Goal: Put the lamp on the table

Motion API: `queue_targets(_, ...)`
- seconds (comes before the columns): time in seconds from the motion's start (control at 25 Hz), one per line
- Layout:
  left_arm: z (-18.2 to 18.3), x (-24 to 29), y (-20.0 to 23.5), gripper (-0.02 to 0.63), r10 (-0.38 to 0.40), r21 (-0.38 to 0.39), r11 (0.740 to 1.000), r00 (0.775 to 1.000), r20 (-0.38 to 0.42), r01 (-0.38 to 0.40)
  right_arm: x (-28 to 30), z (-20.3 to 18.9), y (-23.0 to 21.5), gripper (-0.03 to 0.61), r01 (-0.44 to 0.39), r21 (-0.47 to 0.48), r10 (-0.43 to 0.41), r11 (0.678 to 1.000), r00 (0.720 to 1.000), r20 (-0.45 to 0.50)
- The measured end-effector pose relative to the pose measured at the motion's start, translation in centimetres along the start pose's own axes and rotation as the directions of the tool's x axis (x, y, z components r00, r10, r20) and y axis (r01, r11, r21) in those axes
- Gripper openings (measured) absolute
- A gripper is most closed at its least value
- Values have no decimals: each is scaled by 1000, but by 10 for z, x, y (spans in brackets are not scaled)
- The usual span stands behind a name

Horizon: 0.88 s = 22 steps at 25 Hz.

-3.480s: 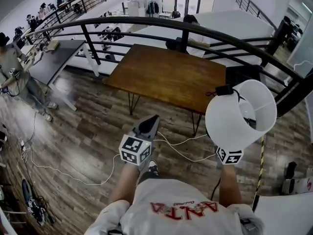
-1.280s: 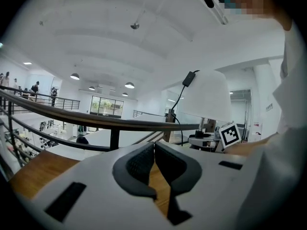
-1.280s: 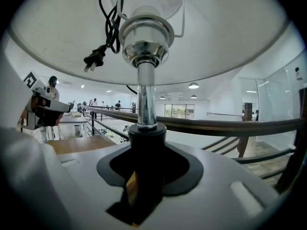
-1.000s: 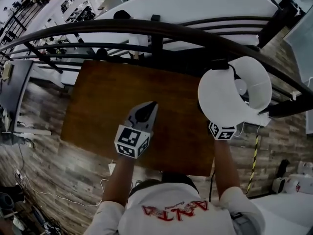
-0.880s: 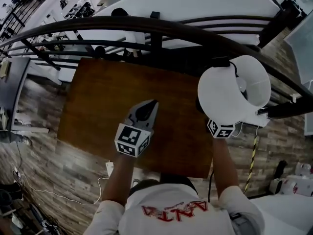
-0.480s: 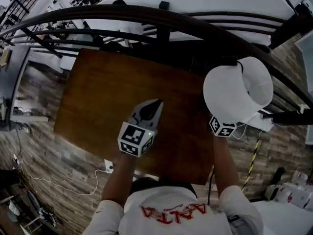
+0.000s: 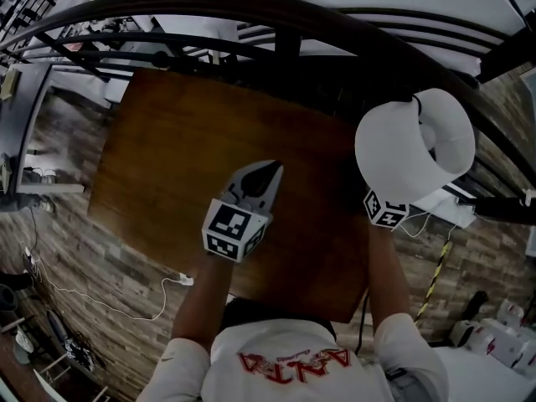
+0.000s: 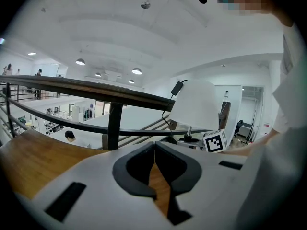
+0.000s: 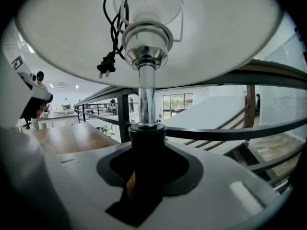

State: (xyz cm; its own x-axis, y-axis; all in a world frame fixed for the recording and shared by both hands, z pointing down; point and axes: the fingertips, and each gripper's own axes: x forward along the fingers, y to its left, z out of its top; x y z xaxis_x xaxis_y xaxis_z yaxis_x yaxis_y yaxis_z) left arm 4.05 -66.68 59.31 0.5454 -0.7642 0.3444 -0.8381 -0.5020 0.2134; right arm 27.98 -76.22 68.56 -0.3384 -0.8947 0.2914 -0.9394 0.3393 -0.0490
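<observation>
The lamp [image 7: 409,151] is in the air, clenched by the right claw [image 9: 144,145] on the black lower part of its stem, and in the head view it hangs over the right far edge of the wooden counter [image 7: 193,157] without touching it. Its white shade is the only hollow thing here: the head view looks into the open top at the socket and thin wire frame, and the right gripper view looks up from below at the chrome socket [image 9: 146,44], with the lamp's own black cord bundled beside it and the plug [image 9: 106,63] dangling free under the shade. That plug and the grip on the stem show only in the right gripper view; from the head the shade covers the right claw's jaws, leaving just its marker cube [image 7: 385,210] and the forearm behind it. The left claw [image 7: 270,167] is clenched on nothing, its jaws meeting at the tips, and it sits above the middle of the counter. Only the left gripper view gives the lamp from the side, upright, shade above a slim stem, against the dark railing [image 8: 115,128]. Only the head view shows the plank floor [image 7: 100,249] around the counter and a white cable [image 7: 126,308] lying on it.
</observation>
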Motion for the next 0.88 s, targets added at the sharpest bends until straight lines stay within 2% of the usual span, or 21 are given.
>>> queue_targets(0.88,-5,-4,-7,14,-28,16,999,1000,-14,28,-2,5,12,135,-5,-28,6,1000,999,36)
